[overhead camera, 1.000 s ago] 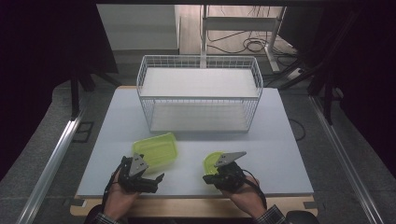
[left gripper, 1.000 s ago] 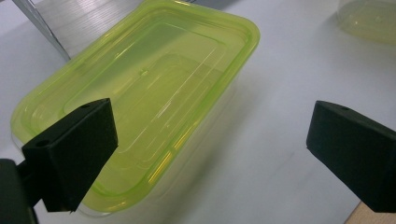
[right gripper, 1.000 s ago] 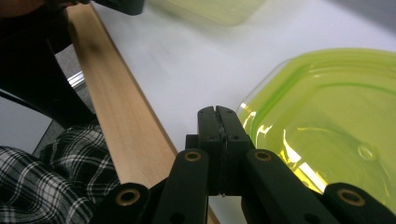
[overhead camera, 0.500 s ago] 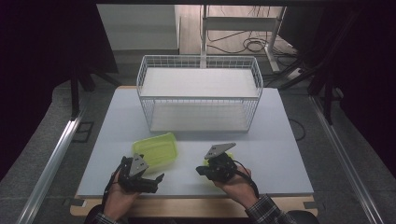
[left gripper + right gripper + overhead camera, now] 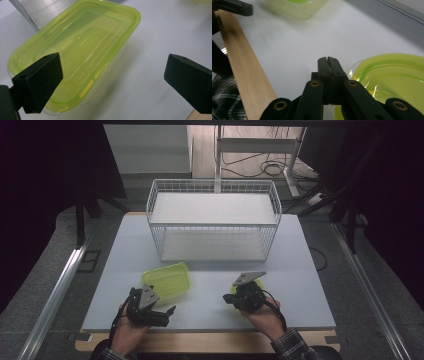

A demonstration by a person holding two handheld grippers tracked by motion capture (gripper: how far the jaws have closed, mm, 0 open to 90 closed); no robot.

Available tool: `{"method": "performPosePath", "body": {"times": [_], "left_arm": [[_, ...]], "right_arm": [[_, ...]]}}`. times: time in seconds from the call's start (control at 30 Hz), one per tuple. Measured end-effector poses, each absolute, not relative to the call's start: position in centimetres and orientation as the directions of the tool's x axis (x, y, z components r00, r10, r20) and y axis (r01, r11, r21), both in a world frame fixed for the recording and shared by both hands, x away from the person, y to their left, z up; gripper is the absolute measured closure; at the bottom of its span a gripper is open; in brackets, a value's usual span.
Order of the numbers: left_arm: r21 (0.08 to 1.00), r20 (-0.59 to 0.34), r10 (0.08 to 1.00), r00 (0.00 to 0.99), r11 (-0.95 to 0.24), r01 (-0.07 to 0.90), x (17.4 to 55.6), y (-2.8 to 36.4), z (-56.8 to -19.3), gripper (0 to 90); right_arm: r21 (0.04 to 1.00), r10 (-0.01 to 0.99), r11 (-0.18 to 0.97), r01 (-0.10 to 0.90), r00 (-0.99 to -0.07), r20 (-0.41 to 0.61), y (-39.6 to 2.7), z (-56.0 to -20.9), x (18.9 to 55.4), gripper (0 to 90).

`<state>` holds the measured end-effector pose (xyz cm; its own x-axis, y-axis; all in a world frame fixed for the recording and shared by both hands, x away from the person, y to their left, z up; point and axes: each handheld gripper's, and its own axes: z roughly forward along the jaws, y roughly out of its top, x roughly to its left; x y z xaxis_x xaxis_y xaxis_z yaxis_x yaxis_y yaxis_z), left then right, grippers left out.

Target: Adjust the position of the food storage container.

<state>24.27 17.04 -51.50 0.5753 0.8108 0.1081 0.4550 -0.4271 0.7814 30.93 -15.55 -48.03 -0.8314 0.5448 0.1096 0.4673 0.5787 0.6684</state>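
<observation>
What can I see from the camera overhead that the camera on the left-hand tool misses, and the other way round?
The high view alone takes in the white wire basket, both hands, and the right gripper beside a second green container. The left gripper view alone gives a close look at the ridges in the rectangular container's lid, between its own wide-open jaws. Both share the rectangular green container on the white table.

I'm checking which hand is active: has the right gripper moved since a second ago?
Yes. In the high view the right gripper has swung leftward, toward the lidded container, judged against the fixed wire basket; its jaws are shut.
</observation>
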Motion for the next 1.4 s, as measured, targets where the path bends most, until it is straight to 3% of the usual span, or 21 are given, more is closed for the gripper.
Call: {"method": "performPosePath", "body": {"times": [1.4], "left_arm": [[0.778,0.108,0.809,0.578,-0.431,0.457,24.3,17.1,-51.5,3.0]], "right_arm": [[0.7,0.803,0.391,0.597,-0.593,0.057,-25.6,-47.7,36.5,88.1]]}}
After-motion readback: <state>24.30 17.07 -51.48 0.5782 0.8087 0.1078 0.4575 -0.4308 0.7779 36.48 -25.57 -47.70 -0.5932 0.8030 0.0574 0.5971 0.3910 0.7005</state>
